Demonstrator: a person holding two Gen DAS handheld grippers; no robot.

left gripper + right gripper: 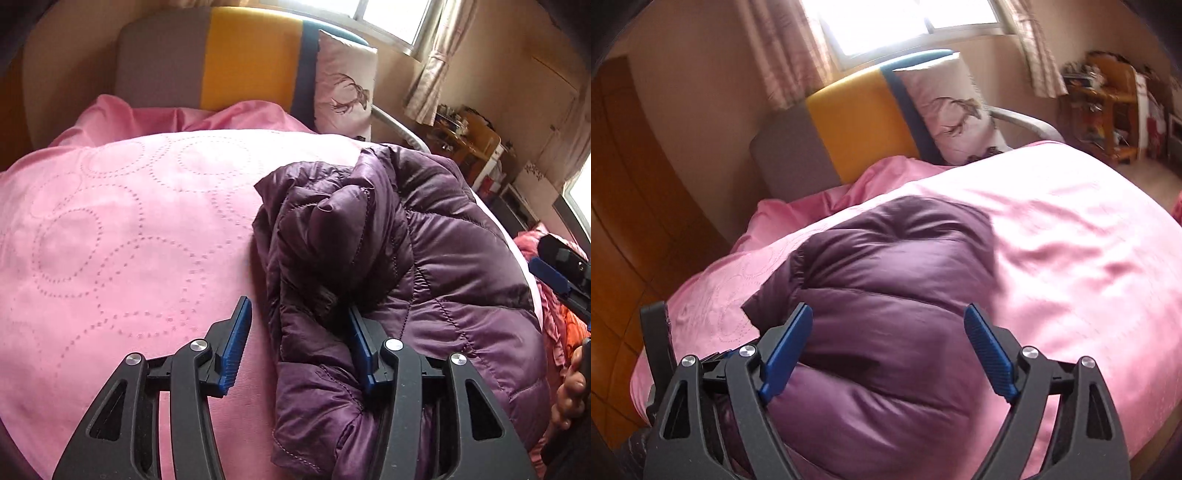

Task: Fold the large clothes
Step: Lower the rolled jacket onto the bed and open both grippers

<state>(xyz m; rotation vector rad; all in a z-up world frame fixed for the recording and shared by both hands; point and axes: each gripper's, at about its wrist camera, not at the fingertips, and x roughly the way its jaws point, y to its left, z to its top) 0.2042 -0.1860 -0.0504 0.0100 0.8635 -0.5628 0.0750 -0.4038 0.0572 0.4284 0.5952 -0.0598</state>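
Bed: pink quilt (110, 229), purple down jacket (424, 258) bunched near its edge.
Left gripper (299, 332): half-open, jacket fold between, unclamped.
Right gripper (888, 343): wide, empty.
Risk: slippery padding springs open, fold lost.

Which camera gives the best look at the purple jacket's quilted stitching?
The left wrist view: the purple jacket is sharp there, its stitch lines and crumpled folds clear. The right wrist view shows it as a smooth, blurred mound on the pink bedspread.

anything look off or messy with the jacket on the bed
Yes: the purple jacket is not folded flat. It lies bunched on the pink bedspread, with a crumpled lump of quilted fabric heaped on top near its left edge.
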